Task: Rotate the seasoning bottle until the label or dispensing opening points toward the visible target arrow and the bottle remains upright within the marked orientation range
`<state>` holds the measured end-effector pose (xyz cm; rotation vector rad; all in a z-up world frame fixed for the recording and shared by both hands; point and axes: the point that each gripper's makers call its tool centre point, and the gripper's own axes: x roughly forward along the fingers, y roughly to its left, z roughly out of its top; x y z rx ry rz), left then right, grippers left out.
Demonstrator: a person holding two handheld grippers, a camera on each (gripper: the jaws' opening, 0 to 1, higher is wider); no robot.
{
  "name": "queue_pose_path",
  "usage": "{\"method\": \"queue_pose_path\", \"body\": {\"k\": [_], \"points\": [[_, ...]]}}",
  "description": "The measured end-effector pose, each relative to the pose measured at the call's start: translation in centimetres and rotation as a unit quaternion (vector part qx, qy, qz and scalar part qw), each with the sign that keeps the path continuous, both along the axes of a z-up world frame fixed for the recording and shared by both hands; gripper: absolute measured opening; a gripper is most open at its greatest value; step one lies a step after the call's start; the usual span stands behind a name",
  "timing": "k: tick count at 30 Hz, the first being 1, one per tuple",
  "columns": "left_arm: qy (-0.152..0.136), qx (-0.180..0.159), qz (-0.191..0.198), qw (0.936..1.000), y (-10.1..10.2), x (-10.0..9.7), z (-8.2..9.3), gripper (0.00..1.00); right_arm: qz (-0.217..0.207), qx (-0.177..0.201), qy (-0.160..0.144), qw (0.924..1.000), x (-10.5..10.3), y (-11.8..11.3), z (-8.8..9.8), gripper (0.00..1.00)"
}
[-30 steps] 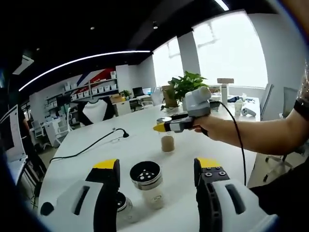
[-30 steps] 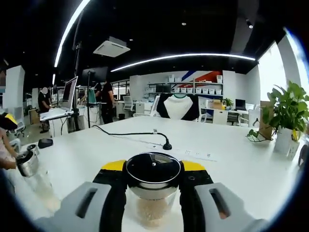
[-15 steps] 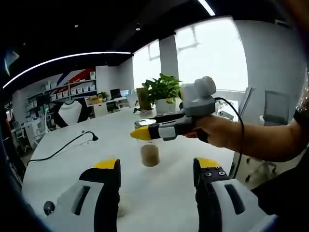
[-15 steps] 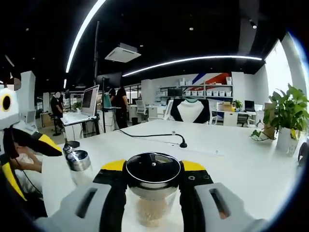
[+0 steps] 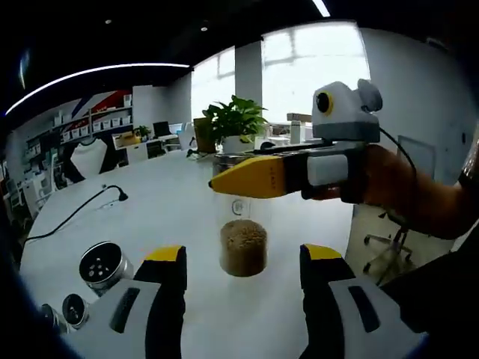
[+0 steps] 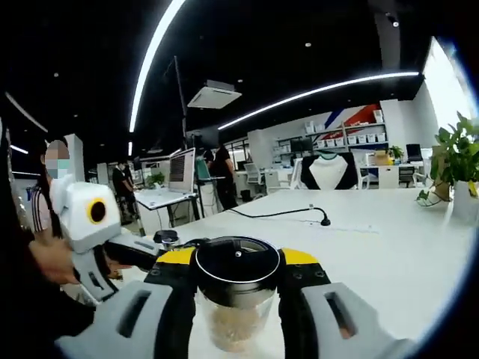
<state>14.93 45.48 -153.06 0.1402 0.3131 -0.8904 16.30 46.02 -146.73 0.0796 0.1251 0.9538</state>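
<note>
Glass seasoning bottle (image 6: pixel 236 299) sits clamped upright in the right tool (image 6: pixel 236 278); the turn should stay level. Left tool (image 5: pixel 242 262) gapes empty beside it.

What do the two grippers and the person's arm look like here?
Both grippers are light grey with black jaws tipped in yellow. In the left gripper view, the left gripper shows slotted grey shells and screw heads on one jaw. The right gripper has a long yellow jaw, a grey body and a black cable. The arm behind it wears a dark wristband.
</note>
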Motion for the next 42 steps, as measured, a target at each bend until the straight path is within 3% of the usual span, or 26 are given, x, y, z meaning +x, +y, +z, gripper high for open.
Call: {"method": "queue_pose_path", "body": {"k": [5, 8, 14, 22, 27, 30, 33, 37, 42], "points": [[-0.002, -0.038, -0.074, 0.9966, -1.6, -1.2, 1.6, 0.64, 0.063, -0.007, -0.015, 0.9979, -2.7, 1.6, 1.5, 0.39], [-0.011, -0.045, -0.090, 0.9949, -1.8, -1.7, 2.3, 0.63, 0.082, -0.007, -0.018, 0.9965, -3.6, 2.3, 2.0, 0.39], [-0.026, -0.044, -0.108, 0.9928, -2.0, -2.2, 2.8, 0.50, 0.094, 0.015, -0.020, 0.9952, -4.0, 2.8, 3.0, 0.39], [-0.046, -0.062, -0.085, 0.9933, -1.8, -1.4, 3.8, 0.45, 0.093, 0.030, -0.030, 0.9947, -3.8, 2.7, 3.9, 0.39], [-0.050, -0.075, -0.043, 0.9950, -1.5, -0.6, 4.4, 0.45, 0.056, 0.035, -0.052, 0.9964, -3.1, 2.7, 4.7, 0.39], [-0.071, -0.046, 0.011, 0.9964, -0.6, 0.4, 4.5, 0.45, 0.015, 0.029, -0.061, 0.9976, -2.4, 2.7, 4.9, 0.39], [-0.083, -0.038, 0.053, 0.9944, 0.0, 0.9, 4.9, 0.45, -0.028, 0.048, -0.076, 0.9956, -1.9, 3.0, 5.4, 0.39], [-0.096, -0.031, 0.074, 0.9921, 0.3, 1.0, 5.3, 0.45, -0.042, 0.044, -0.091, 0.9940, -1.8, 3.5, 5.8, 0.40], [-0.097, -0.027, 0.072, 0.9923, 0.7, 0.8, 5.2, 0.45, -0.027, 0.043, -0.083, 0.9953, -1.7, 3.5, 5.7, 0.39]]}}
